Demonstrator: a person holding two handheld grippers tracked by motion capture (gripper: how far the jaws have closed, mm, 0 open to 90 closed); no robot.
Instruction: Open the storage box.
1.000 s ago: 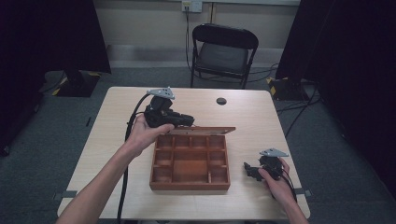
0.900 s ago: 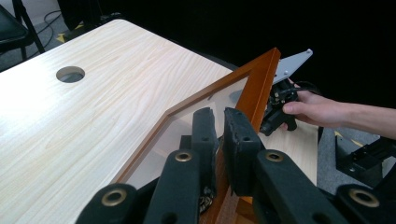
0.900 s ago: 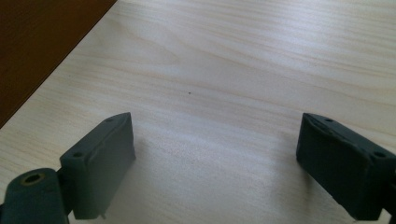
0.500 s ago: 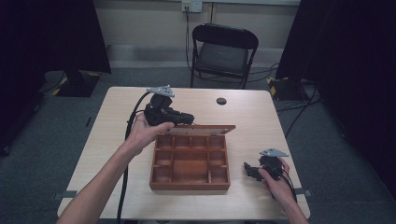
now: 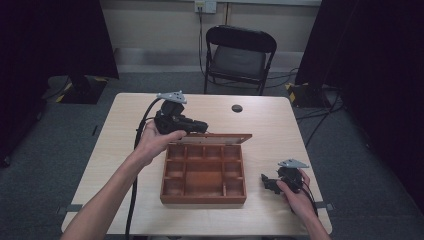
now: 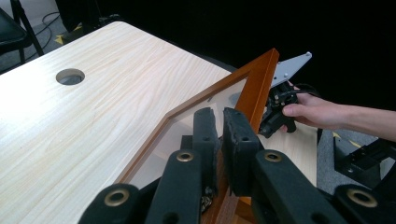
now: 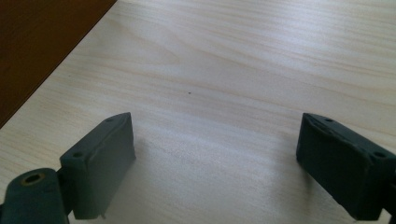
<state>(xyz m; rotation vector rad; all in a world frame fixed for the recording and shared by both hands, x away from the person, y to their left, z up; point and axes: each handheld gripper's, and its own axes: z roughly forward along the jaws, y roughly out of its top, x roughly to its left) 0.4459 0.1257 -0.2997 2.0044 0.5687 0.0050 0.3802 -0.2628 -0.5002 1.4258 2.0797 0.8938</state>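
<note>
— Where's the box?

— The wooden box sits on the table, its compartments open to the room. Its lid stands up along the box's far edge — a wooden frame with a clear pane in it.

— And the left gripper?

— The left gripper is at the far left corner of the box, its jaws pressed together on the lid's frame (one pad on either face of the wood). The left hand holds it just off that corner, with the cable trailing down beside the box's left wall.

— The other one?

— The right gripper is to the right of the box, near its front corner but not touching it — jaws spread wide apart with nothing but bare tabletop between them. The right hand has it low at the table; whether it rests on the surface I cannot tell.

— Anything else by the box?

— A round hole in the tabletop beyond the lid, and a black folding chair farther beyond that.
</note>
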